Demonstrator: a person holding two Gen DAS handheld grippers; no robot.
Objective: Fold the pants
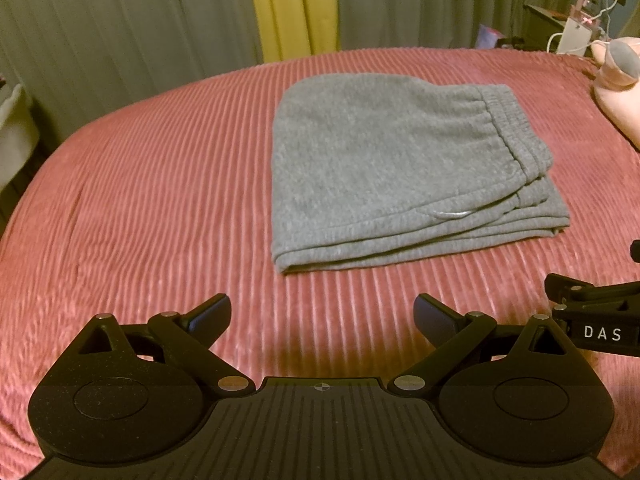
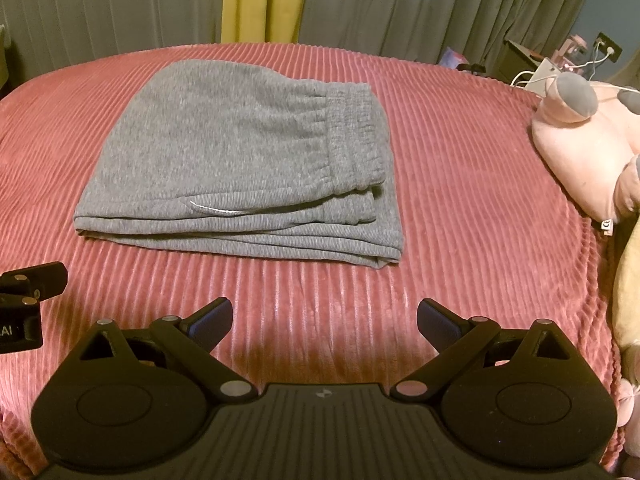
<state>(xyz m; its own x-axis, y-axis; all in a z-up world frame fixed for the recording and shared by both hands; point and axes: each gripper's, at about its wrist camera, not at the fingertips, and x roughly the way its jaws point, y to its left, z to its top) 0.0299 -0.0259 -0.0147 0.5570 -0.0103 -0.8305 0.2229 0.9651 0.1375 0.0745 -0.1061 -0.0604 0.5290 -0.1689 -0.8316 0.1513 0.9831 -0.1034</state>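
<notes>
- Left gripper [image 1: 322, 314]: jaws wide, empty, above the bed [image 1: 140, 200].
- Right gripper [image 2: 324, 316]: jaws wide, empty.
- Grey pants [image 2: 244, 176] folded flat on the bed, 12 o'clock of both grippers, apart from them.
- Pink plush toy [image 2: 580, 152] at 2 o'clock.

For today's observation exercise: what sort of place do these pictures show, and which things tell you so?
Most likely a bedroom. The grey pants lie folded on a bed with a pink ribbed cover, a pink plush toy sits at its right edge, and long curtains hang behind.
</notes>
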